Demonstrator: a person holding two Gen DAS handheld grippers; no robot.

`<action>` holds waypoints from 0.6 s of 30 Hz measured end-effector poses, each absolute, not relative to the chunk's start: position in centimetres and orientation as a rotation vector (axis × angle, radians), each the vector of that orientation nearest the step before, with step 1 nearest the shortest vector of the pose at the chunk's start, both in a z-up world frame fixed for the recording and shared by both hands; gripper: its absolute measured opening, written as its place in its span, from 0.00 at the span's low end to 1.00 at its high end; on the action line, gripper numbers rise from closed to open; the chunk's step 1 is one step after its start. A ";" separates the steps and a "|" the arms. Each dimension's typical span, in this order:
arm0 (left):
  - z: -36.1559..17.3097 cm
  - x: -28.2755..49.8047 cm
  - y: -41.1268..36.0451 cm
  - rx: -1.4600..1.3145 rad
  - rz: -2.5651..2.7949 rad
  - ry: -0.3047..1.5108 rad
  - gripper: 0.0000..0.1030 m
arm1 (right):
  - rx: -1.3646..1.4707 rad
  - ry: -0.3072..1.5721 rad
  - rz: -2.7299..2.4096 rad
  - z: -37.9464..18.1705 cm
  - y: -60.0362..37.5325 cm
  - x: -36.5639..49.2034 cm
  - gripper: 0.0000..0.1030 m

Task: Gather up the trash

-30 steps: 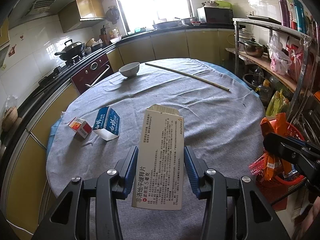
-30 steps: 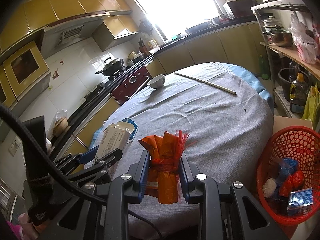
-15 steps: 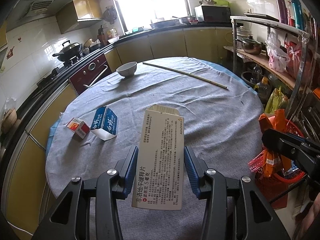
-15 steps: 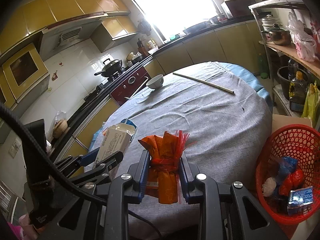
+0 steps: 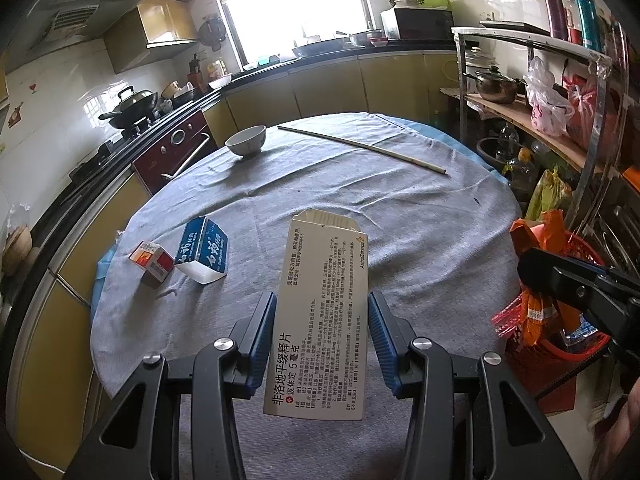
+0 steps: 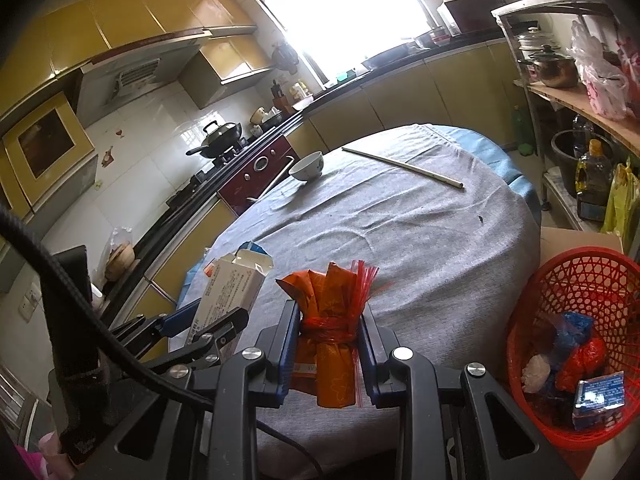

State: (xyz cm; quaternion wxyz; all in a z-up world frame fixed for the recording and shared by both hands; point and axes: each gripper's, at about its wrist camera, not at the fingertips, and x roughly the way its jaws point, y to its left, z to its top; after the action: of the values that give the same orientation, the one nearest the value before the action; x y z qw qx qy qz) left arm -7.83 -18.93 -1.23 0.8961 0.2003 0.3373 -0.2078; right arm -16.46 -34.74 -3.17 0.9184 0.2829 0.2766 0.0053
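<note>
My left gripper is shut on a white medicine box with printed text, held above the near edge of the round table. In the right wrist view my right gripper is shut on a rolled orange wrapper tied with red plastic. The red mesh basket sits low to the right of the table, with several wrappers and a small blue carton inside. A blue-and-white carton and a small red-and-white box lie on the grey cloth at the left.
A white bowl and a long thin stick lie at the table's far side. A metal shelf rack with pots and bags stands on the right. Kitchen counters and a stove run behind and to the left.
</note>
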 end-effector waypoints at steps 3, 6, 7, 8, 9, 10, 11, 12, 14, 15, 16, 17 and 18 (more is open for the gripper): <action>-1.3 -7.9 -19.1 0.421 -0.433 0.699 0.47 | 0.588 0.571 0.010 -3.3 -34.9 -16.5 0.29; -1.3 -8.0 -19.3 0.424 -0.434 0.700 0.47 | 0.592 0.572 0.007 -3.4 -35.1 -16.5 0.29; -1.3 -8.0 -19.3 0.425 -0.434 0.700 0.47 | 0.594 0.572 0.007 -3.4 -35.2 -16.5 0.29; -1.3 -8.0 -19.3 0.427 -0.435 0.699 0.47 | 0.596 0.572 0.006 -3.4 -35.2 -16.5 0.29; -1.4 -8.1 -19.4 0.428 -0.436 0.699 0.47 | 0.596 0.571 0.006 -3.4 -35.3 -16.5 0.29; -1.4 -8.1 -19.4 0.429 -0.436 0.699 0.47 | 0.596 0.570 0.005 -3.4 -35.3 -16.5 0.29; -1.4 -8.1 -19.4 0.430 -0.438 0.699 0.47 | 0.598 0.569 0.004 -3.5 -35.4 -16.5 0.29; -1.4 -8.2 -19.5 0.432 -0.438 0.700 0.47 | 0.600 0.570 0.003 -3.5 -35.4 -16.5 0.29; -1.5 -8.2 -19.6 0.435 -0.438 0.700 0.47 | 0.601 0.570 0.001 -3.6 -35.5 -16.5 0.29; -1.5 -8.2 -19.6 0.436 -0.438 0.699 0.47 | 0.605 0.571 0.001 -3.7 -35.6 -16.5 0.29; -1.5 -8.3 -19.7 0.436 -0.439 0.700 0.47 | 0.607 0.571 0.000 -3.7 -35.7 -16.6 0.29; -1.5 -8.3 -19.7 0.437 -0.440 0.700 0.47 | 0.607 0.570 -0.001 -3.7 -35.7 -16.6 0.29; -1.5 -8.3 -19.8 0.437 -0.440 0.699 0.47 | 0.607 0.568 -0.003 -3.7 -35.7 -16.6 0.29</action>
State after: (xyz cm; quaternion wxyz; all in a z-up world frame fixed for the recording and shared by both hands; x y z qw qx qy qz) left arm -8.33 -19.76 -1.51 0.8928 0.2107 0.3371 -0.2119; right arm -16.65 -35.72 -3.73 0.9147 0.2949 0.2761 -0.0014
